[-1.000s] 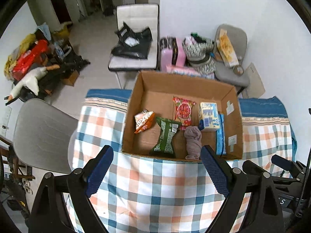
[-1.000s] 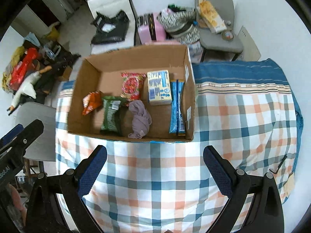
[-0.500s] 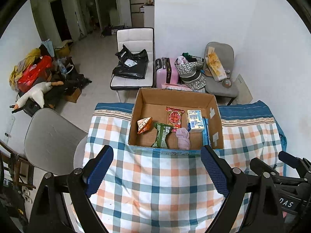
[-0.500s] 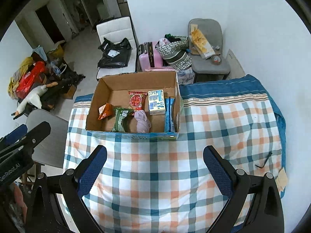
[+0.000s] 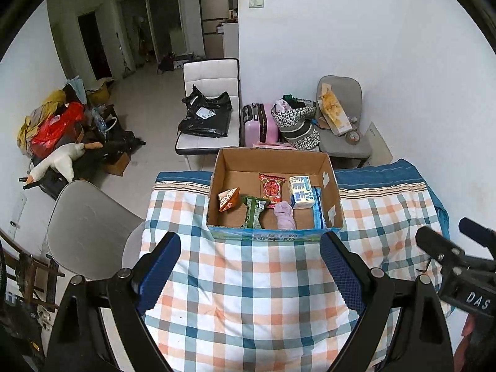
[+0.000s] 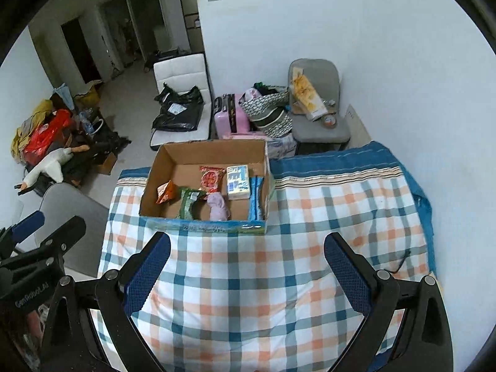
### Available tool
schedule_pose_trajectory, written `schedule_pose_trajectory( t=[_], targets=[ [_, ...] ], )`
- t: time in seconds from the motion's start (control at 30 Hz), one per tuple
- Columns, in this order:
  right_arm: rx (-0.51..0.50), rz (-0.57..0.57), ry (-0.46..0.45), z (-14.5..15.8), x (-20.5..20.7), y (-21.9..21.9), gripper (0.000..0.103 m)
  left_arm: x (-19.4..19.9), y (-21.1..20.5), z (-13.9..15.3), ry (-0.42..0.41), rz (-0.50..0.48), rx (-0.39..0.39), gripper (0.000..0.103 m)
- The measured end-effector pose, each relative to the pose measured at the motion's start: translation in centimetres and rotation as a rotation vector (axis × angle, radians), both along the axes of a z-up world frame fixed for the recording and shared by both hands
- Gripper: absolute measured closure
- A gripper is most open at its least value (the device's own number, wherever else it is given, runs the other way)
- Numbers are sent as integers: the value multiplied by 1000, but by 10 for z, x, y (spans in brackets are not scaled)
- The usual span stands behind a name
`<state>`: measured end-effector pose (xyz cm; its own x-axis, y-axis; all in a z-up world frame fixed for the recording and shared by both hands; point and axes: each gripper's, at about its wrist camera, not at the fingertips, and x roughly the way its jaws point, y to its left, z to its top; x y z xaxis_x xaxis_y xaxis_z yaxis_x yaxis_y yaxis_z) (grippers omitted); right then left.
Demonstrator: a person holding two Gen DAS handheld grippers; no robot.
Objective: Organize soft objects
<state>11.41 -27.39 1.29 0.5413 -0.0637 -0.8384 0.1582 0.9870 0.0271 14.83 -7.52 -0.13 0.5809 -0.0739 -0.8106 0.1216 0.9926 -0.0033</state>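
Six soft items in cardboard box (image 5: 329, 197) | checked cloth (image 5: 248, 294) bare | left gripper (image 5: 249, 268) & right gripper (image 6: 246, 266) spread wide, empty | looks abt done.

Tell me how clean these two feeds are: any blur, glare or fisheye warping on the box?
Left wrist view: sharp, evenly lit, no glare; the cardboard box and its packets read clearly, though the plaid cloth bows near the black corners. Right wrist view: equally sharp, with the same curved edges and soft shadows; the doorway beyond is dim.
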Motion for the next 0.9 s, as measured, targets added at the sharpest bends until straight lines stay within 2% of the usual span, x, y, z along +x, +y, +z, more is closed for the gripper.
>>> schedule_pose_trajectory(
  t=[0.9],
  targets=[
    [-30, 0, -25, 18, 0, 2, 2, -8, 6, 20, -45, 35, 5, 11]
  ],
)
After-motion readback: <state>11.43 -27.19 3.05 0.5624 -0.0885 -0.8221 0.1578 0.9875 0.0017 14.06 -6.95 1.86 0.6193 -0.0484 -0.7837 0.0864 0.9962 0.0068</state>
